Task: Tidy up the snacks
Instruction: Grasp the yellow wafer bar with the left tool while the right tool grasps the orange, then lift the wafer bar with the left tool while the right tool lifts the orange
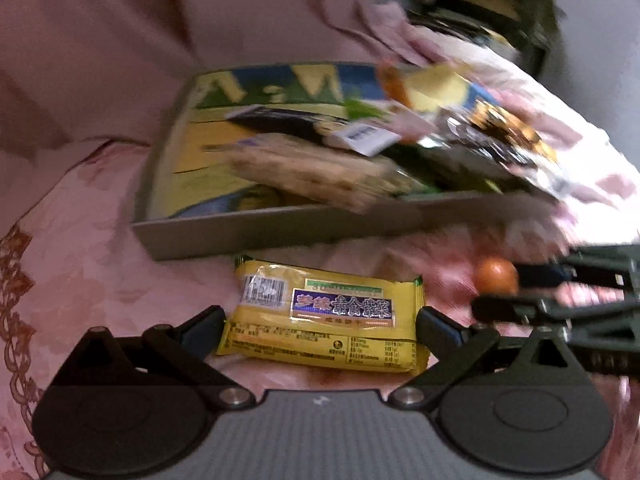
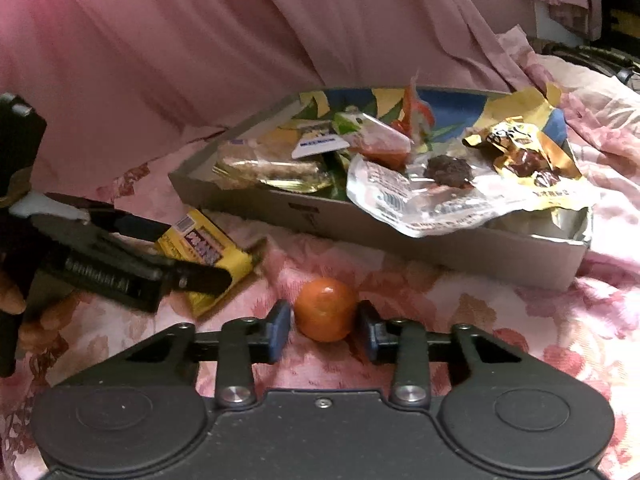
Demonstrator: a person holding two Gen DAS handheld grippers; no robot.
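A yellow snack packet [image 1: 320,320] with a purple label lies crosswise between the fingers of my left gripper [image 1: 320,320], which press on its two ends. It stays sharp while the background blurs. The right wrist view shows the same packet [image 2: 208,252] low over the bedcover inside the left gripper [image 2: 192,252]. A small round orange fruit [image 2: 325,309] sits between the blue pads of my right gripper [image 2: 324,316], and both pads touch its sides. The left wrist view has that fruit [image 1: 496,276] at the tips of the right gripper [image 1: 498,290].
A shallow grey cardboard box [image 2: 360,224] with a colourful inside stands just beyond both grippers, holding several snack packets [image 2: 420,196], some hanging over its front wall. Everything rests on a pink floral bedcover [image 2: 520,320]. Pink cloth [image 2: 200,60] hangs behind. Fingers of a hand [image 2: 12,300] show at left.
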